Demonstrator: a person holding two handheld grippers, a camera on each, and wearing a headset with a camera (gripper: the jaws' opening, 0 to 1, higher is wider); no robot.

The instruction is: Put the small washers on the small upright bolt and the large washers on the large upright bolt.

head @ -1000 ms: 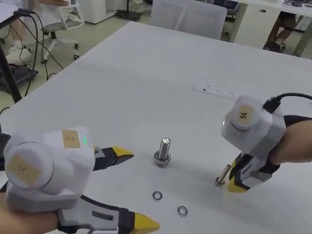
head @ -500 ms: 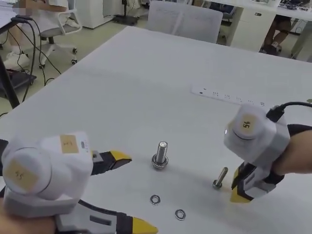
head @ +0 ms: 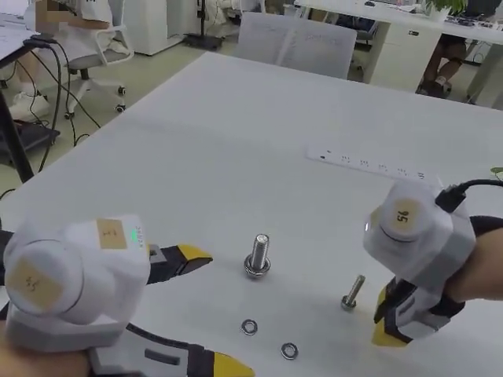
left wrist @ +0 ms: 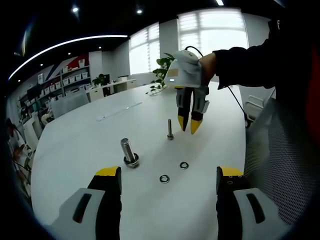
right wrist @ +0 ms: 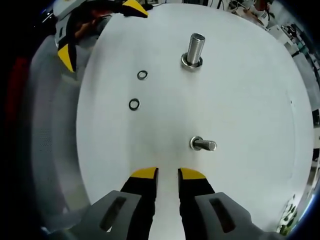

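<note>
The large bolt (head: 258, 256) stands upright mid-table with a ring around its foot. To its right stands the small bolt (head: 352, 293), slightly tilted. Two small washers (head: 249, 327) (head: 289, 350) lie flat in front of the bolts. My right gripper (head: 385, 334) hangs just right of the small bolt, clear of it; its jaws stand a narrow gap apart, empty (right wrist: 168, 173). My left gripper (head: 214, 310) is at the near left, jaws wide open and empty (left wrist: 169, 172), facing the washers (left wrist: 164, 178) and the large bolt (left wrist: 128, 152).
A white power strip (head: 365, 164) lies on the white table (head: 196, 157) beyond the bolts. Office chairs and cables stand past the table's far and left edges.
My right gripper has drawn back a little from the small bolt, which now stands free. The left gripper has barely moved. The head camera has shifted.
</note>
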